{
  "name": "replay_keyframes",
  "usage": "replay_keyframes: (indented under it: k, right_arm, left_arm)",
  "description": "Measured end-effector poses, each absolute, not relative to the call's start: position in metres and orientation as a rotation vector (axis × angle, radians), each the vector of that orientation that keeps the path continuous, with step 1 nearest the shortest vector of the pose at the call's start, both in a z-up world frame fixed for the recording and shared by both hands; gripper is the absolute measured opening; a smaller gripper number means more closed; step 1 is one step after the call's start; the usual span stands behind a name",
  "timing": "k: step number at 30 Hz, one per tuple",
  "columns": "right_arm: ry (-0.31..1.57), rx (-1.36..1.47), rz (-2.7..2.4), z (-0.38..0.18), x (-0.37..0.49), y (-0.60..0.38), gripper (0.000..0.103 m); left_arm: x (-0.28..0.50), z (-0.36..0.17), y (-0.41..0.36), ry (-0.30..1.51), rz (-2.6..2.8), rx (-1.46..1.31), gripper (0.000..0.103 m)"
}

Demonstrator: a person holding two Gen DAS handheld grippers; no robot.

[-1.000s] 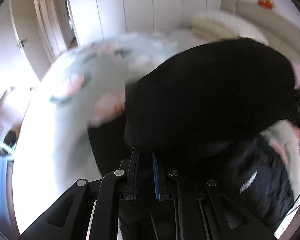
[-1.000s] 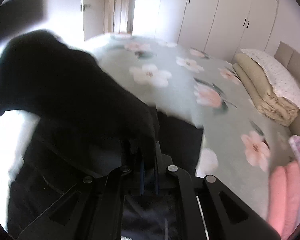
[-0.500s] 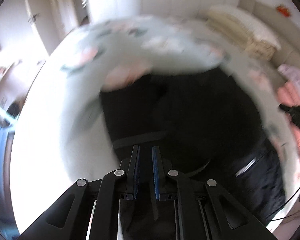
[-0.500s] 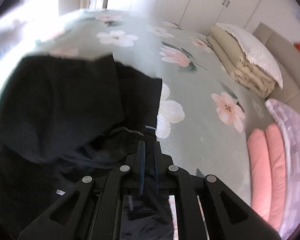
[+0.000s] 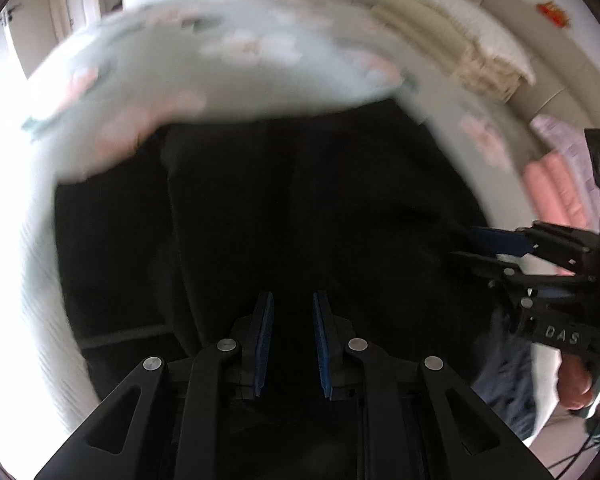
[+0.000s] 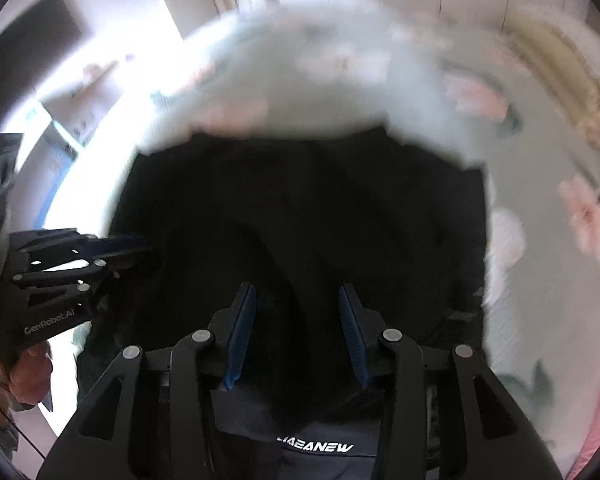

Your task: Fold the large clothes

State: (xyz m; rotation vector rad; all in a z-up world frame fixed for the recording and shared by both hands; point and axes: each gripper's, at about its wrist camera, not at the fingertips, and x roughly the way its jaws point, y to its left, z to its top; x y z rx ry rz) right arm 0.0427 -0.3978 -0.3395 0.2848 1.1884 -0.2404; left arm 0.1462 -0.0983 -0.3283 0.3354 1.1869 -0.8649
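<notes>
- Left wrist view: the left gripper points steeply down over the black garment, which lies spread on the floral bedspread and fills the middle of the picture. Its blue-padded jaws stand a little apart and are opening; the dark cloth lies below them, and no pad presses on it.
- At 3 o'clock the right gripper reaches in over the garment's right edge, likely because each hand has just laid down one end of a fold.
- At 1 o'clock a cream folded quilt sits near the headboard; at 3 o'clock lie rolled pink blankets.
- Right wrist view: the right gripper hangs over the same garment, jaws clearly parted and opening, nothing clamped. White lettering marks the cloth at 6 o'clock.
- At 9 o'clock the left gripper rests at the garment's left edge.
- The fabric looks soft, matte and limp, folding in broad lobes; the bedspread is pale green with blurred pink flowers.
</notes>
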Motion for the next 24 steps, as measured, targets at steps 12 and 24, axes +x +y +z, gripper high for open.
replay_keyframes:
  k: [12,24]
  right_arm:
    - [1.214,0.415,-0.195,-0.369,0.007,-0.408,0.046]
    - [1.228,0.369,-0.137,-0.368,-0.010,-0.362,0.045]
  left_arm:
    - [0.126,-0.354,-0.086,1.175,-0.836,0.258,0.020]
    - [0.102,-0.369,-0.072,1.327,-0.896,0.024,0.023]
